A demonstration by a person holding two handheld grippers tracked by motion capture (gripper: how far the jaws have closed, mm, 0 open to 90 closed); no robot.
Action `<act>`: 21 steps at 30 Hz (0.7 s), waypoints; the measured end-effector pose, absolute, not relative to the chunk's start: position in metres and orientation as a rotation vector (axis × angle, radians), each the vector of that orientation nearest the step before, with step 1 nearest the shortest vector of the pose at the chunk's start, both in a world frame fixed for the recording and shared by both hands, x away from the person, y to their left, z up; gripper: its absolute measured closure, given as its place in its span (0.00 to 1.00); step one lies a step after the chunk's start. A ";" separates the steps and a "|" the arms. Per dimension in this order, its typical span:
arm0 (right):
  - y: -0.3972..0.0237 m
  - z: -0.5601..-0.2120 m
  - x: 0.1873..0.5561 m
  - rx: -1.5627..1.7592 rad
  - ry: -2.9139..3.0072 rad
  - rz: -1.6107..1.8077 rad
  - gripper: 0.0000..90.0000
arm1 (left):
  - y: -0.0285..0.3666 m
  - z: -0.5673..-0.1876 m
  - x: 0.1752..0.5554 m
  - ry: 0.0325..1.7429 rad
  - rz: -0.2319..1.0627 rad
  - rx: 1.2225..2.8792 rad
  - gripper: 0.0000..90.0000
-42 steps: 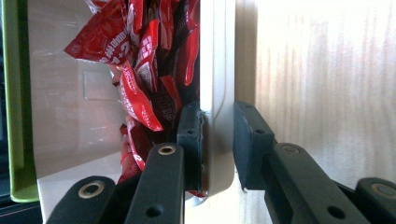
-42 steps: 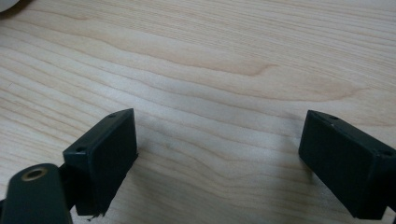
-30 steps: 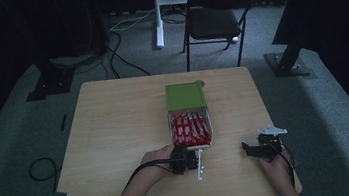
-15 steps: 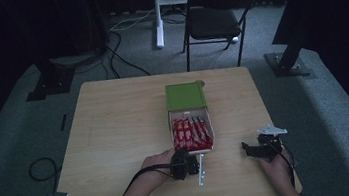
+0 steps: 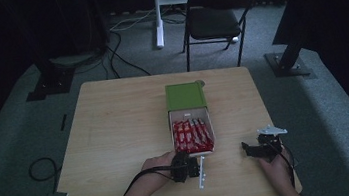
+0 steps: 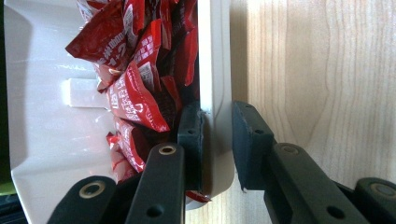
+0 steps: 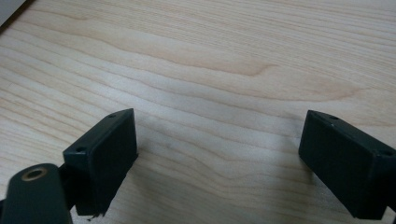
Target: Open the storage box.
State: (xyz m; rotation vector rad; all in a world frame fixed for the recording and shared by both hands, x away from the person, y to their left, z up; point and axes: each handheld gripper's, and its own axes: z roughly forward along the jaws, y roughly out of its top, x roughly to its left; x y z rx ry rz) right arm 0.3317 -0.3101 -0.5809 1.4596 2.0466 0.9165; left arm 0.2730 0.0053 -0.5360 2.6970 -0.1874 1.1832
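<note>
Left gripper [image 6: 217, 140] clamps white tray [image 6: 215, 70] wall beside red packets [image 6: 135, 88]; right gripper [image 7: 219, 163] wide apart over table [image 7: 233, 56].

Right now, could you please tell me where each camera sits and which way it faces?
High view: above the person's side, looking forward and down on the table; forearms, left gripper and right gripper show.
Left gripper view: rides the left gripper, looking along its jaws, which clamp the white tray wall beside red packets.
Right gripper view: rides the right gripper, facing bare tabletop between open jaws.
Shared: high and left gripper views both show the tray and packets.
</note>
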 end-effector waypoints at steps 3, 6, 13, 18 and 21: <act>-0.310 -0.581 0.332 1.460 2.046 0.917 0.12 | 0.005 -0.536 0.272 -0.185 1.179 2.702 0.84; -0.310 -0.581 0.332 1.460 2.046 0.916 0.12 | 0.005 -0.535 0.272 -0.182 1.163 2.708 0.84; -0.310 -0.581 0.332 1.460 2.046 0.917 0.12 | 0.006 -0.533 0.272 -0.174 1.145 2.711 0.84; -0.310 -0.581 0.332 1.459 2.046 0.916 0.12 | 0.008 -0.527 0.270 -0.164 1.086 2.672 0.82; -0.310 -0.581 0.332 1.460 2.046 0.917 0.12 | 0.009 -0.520 0.270 -0.142 1.046 2.652 0.82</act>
